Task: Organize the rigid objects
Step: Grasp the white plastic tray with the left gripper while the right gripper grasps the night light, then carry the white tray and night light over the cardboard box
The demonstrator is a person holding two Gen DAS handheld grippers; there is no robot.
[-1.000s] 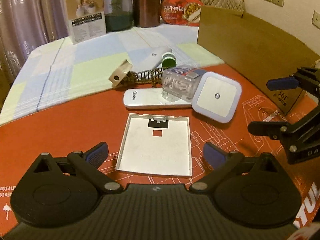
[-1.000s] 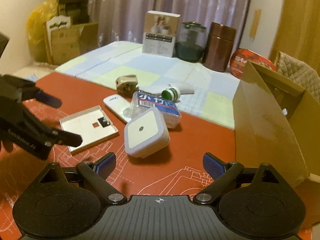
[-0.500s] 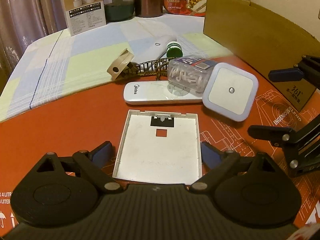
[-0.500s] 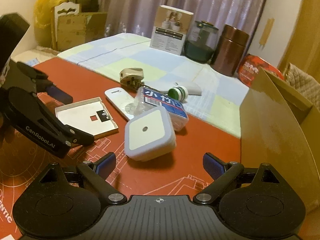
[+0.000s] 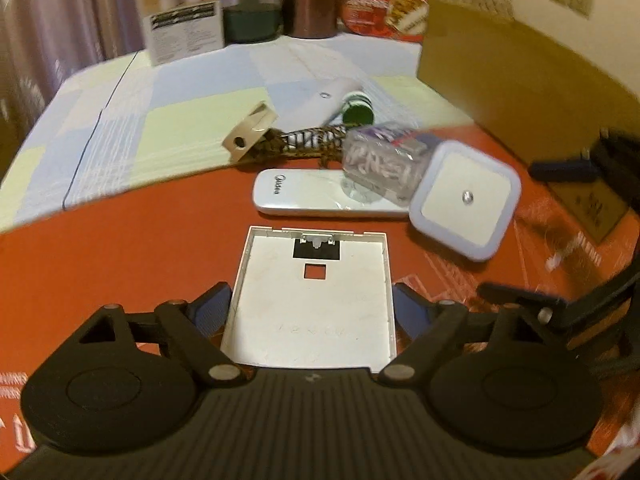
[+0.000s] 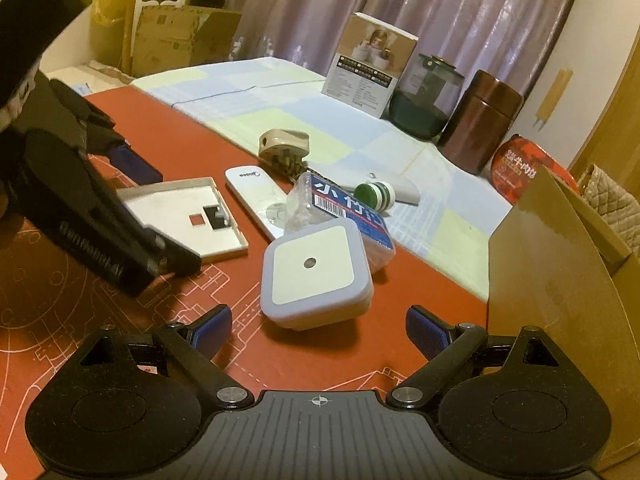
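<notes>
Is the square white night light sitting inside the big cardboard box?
No, the night light lies on the red mat, leaning against the clear plastic box, outside the cardboard box.

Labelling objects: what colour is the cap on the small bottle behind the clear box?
Green cap, with pale ridges; clearest in the right wrist view.

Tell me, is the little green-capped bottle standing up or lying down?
Lying down. The green-capped bottle rests on its side on the checked cloth.
</notes>
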